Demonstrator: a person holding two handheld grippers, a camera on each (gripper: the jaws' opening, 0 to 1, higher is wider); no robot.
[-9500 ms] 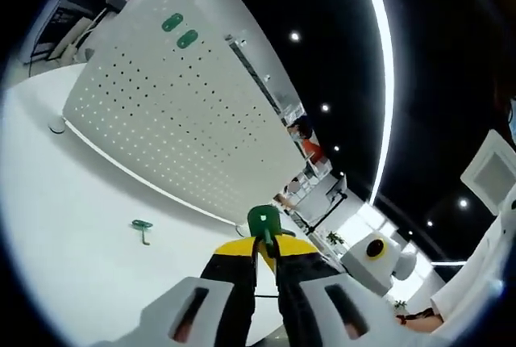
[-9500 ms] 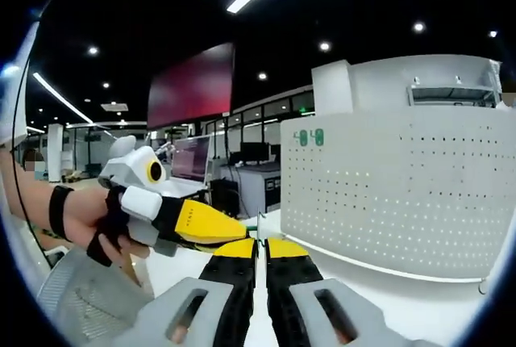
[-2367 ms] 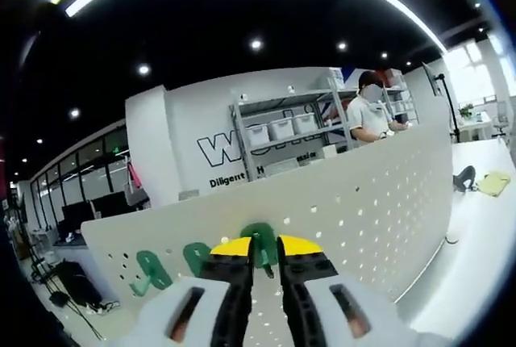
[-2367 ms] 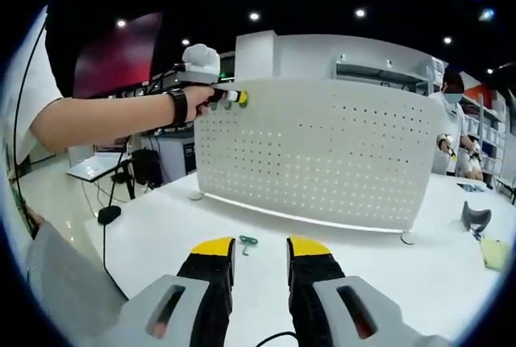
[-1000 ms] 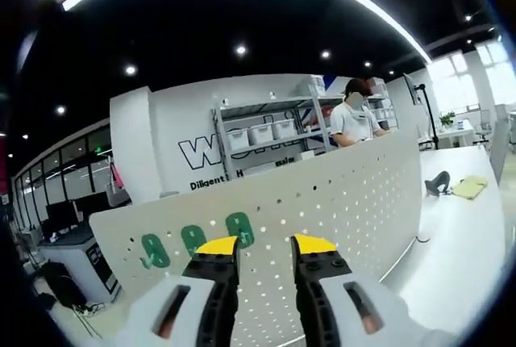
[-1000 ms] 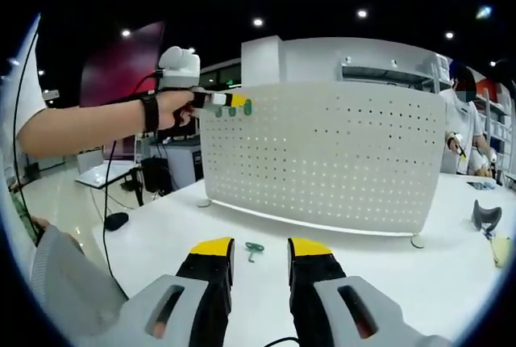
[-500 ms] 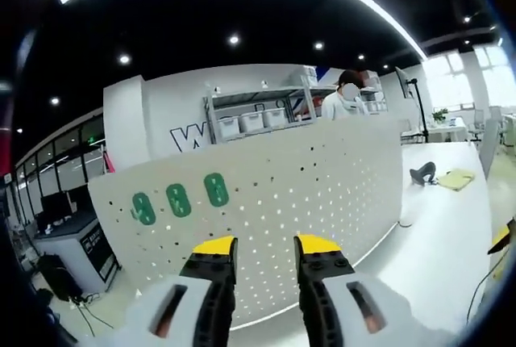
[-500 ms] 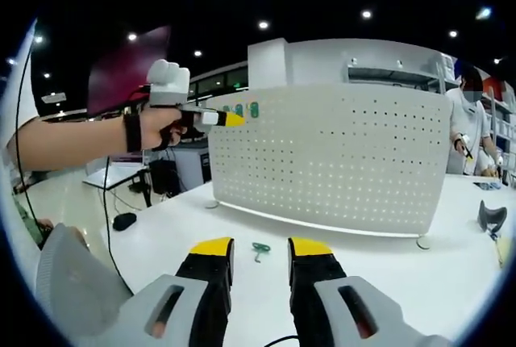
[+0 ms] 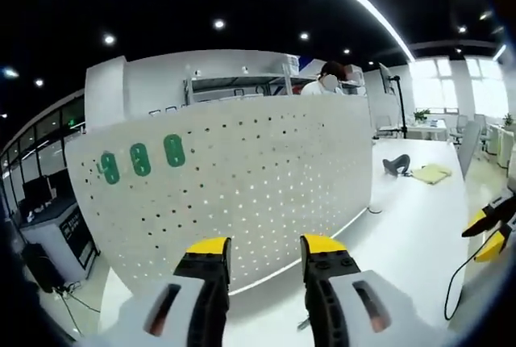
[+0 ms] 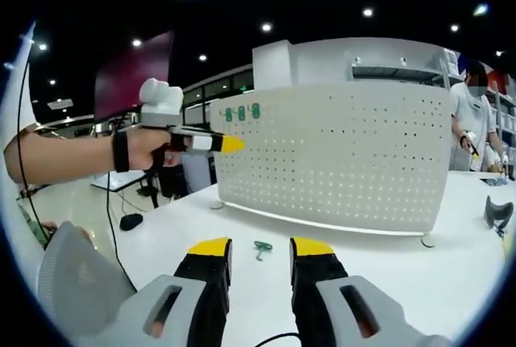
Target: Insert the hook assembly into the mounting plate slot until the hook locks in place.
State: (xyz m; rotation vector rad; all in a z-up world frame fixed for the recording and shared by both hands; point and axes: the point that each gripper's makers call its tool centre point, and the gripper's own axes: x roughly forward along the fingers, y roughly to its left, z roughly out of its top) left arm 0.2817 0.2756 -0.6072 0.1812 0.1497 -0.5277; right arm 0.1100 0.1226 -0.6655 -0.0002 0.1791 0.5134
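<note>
The white perforated mounting plate (image 9: 258,177) stands upright on the white table (image 9: 411,234). Three green hooks (image 9: 140,159) sit side by side in its upper left corner, also visible as green hooks (image 10: 242,112) in the right gripper view. My left gripper (image 9: 264,246) is open and empty, held back from the plate. In the right gripper view a hand holds that left gripper (image 10: 201,143) in the air left of the plate. A loose green hook (image 10: 261,247) lies on the table in front of the plate. My right gripper (image 10: 262,252) is open and empty, low over the table, short of that hook.
A person (image 10: 472,121) stands behind the plate at the right. A grey object (image 9: 395,165) and a yellow cloth (image 9: 431,172) lie on the far table. The plate rests on round feet (image 10: 427,240). My right gripper's yellow tips (image 9: 488,230) enter at the right edge.
My left gripper carried a green hook to the plate, left it beside the other two, opened and pulled back and down. The right gripper has stayed open over the table.
</note>
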